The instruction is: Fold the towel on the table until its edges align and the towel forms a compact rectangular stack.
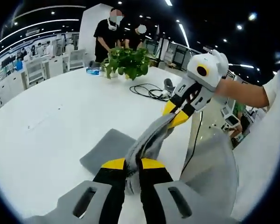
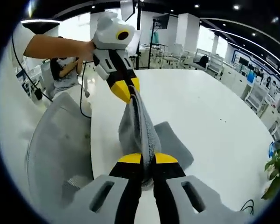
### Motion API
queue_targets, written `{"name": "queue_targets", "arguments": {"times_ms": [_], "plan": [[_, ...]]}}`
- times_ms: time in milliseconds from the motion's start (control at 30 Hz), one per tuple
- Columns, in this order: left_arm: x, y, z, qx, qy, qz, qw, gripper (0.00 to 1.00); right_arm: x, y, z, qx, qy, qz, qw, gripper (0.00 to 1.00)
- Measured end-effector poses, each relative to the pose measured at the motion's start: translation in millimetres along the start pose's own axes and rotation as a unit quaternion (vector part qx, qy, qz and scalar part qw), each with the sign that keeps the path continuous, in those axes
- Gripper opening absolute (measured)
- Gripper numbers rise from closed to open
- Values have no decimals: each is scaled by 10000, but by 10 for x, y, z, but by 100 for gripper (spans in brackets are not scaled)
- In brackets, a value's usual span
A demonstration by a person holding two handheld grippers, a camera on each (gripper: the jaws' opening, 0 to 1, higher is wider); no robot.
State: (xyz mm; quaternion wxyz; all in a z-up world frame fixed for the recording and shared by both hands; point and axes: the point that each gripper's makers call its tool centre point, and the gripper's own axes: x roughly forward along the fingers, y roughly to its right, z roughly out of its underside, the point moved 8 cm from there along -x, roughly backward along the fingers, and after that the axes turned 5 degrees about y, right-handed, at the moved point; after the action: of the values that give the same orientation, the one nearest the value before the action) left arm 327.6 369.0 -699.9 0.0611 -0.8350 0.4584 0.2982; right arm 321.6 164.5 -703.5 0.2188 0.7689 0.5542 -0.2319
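- Grey soft fabric towel [image 1: 144, 140] is lifted off the white round-edged desk [image 1: 60, 116], stretched taut between the 2 grippers; its lower part trails down and rests on the desk as a flat grey flap [image 1: 105, 149].
- Left gripper [image 1: 133, 163], black with yellow tips: jaws pinched close together with towel fabric bunched between them. In the right gripper view it appears at the top [image 2: 129, 92], held by a person's hand, towel hanging from its tips.
- Right gripper [image 2: 147, 158], same black and yellow build: jaws nearly closed, clamping the towel edge [image 2: 140, 126]. In the left gripper view it sits up and to the right of the towel [image 1: 176, 114], yellow tips gripping the far end of the cloth.
- Grey moulded chair back [image 1: 210, 163] stands just beside the desk edge, close to the towel.
- Green leafy potted plant [image 1: 126, 60] at the far side of the desk, well apart from the towel; a black coiled cable [image 1: 147, 89] lies on the desk near the plant.
- 2 people in dark tops [image 1: 107, 35] stand behind the plant.
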Motion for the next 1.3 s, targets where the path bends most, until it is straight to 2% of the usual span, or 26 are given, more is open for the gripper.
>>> {"name": "queue_targets", "arguments": {"times_ms": [167,700,933,1300], "plan": [[72,-42,31,-21,-94,-51,9999,10,83,125,31,-616,-293,164,9975,5],[315,-315,155,-300,-358,-491,9977,10,404,411,118,-1122,-520,261,9920,7],[424,-424,214,-457,-429,-597,9962,10,517,546,187,-1193,-608,237,9907,8],[619,-606,372,-821,-643,-773,9915,11,763,719,323,-1050,-687,209,9919,10]]}}
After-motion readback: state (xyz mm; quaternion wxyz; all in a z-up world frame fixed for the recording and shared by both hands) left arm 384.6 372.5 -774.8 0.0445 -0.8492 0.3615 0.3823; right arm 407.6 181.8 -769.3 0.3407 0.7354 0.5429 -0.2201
